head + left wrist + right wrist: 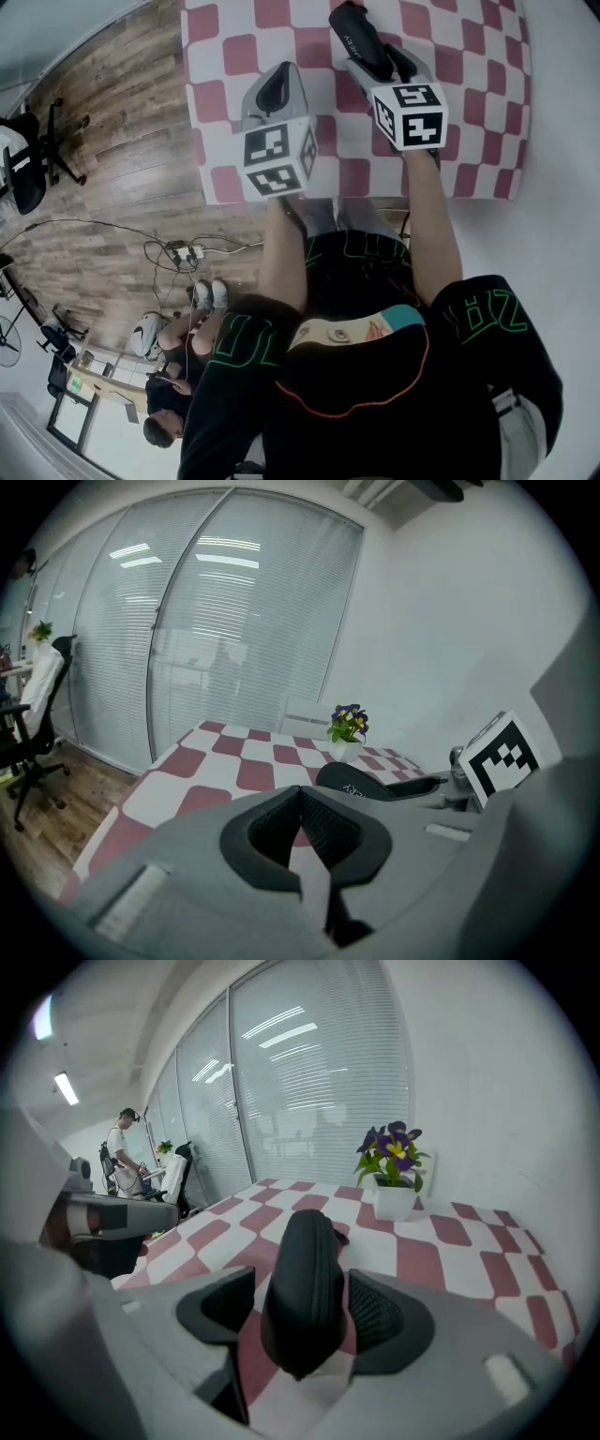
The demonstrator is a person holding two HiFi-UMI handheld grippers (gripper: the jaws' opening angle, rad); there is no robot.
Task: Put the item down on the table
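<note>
A black zip case (305, 1269) stands on edge between the jaws of my right gripper (302, 1312). Both pads (380, 1312) stand a little off its sides, so the gripper is open round it. From the head view the case (361, 37) points away from me over the red-and-white checked table (469, 141), with the right gripper (384, 67) behind it. Whether the case rests on the cloth I cannot tell. My left gripper (302, 794) hovers at the table's near left, fingertips together, nothing in it. In the head view the left gripper (278, 80) is beside the right.
A small white pot of purple flowers (394, 1176) stands at the far side of the table by the wall. A glass wall with blinds (216, 621) runs along the left. On the wood floor are an office chair (23, 159) and cables (183, 253). A person (122, 1157) stands far off.
</note>
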